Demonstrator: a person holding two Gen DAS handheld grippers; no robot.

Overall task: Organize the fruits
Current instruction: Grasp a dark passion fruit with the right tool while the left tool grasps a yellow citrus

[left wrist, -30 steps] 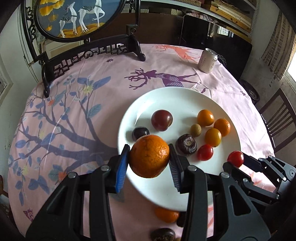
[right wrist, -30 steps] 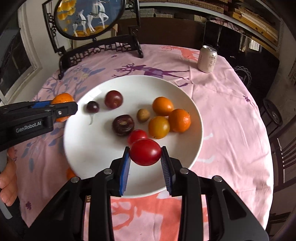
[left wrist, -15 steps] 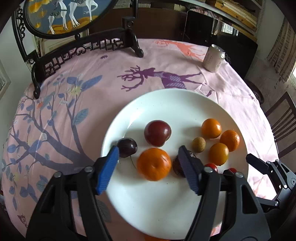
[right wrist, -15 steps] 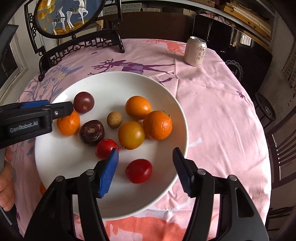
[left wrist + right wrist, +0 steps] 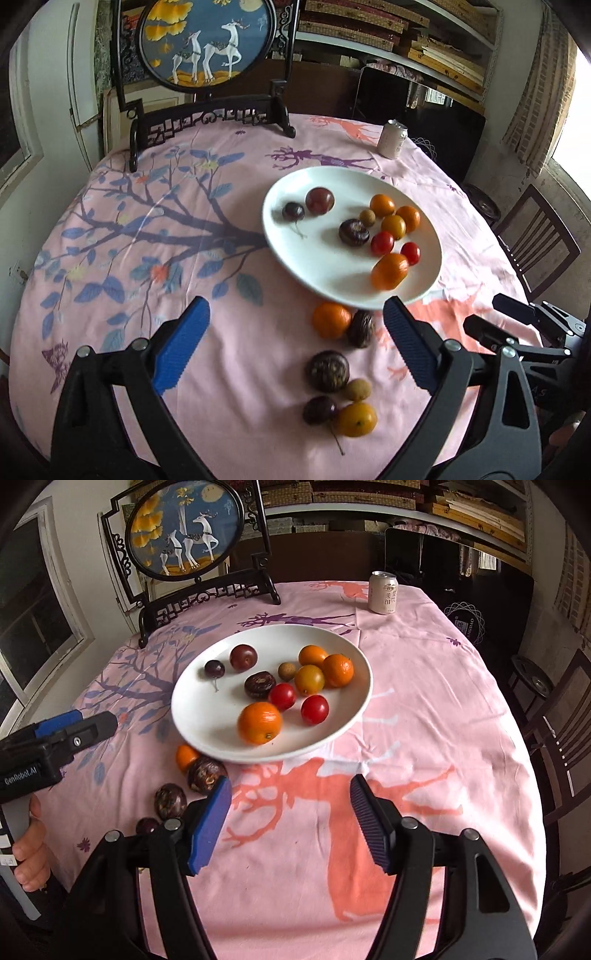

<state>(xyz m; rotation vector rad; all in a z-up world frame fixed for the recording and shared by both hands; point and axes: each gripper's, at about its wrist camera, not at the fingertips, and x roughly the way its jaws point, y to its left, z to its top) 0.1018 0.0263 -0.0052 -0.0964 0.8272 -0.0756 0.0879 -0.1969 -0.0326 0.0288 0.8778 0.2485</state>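
Ten small fruits lie on the white plate; perhaps six more rest beside it.

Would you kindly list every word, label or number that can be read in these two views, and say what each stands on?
"GenRobot.AI": white print on the black body of the left hand-held gripper, seen in the right wrist view.
Dark characters on the pale drink can: too small to read.
White print beneath a circular emblem on the black panel behind the table: too blurred to read.
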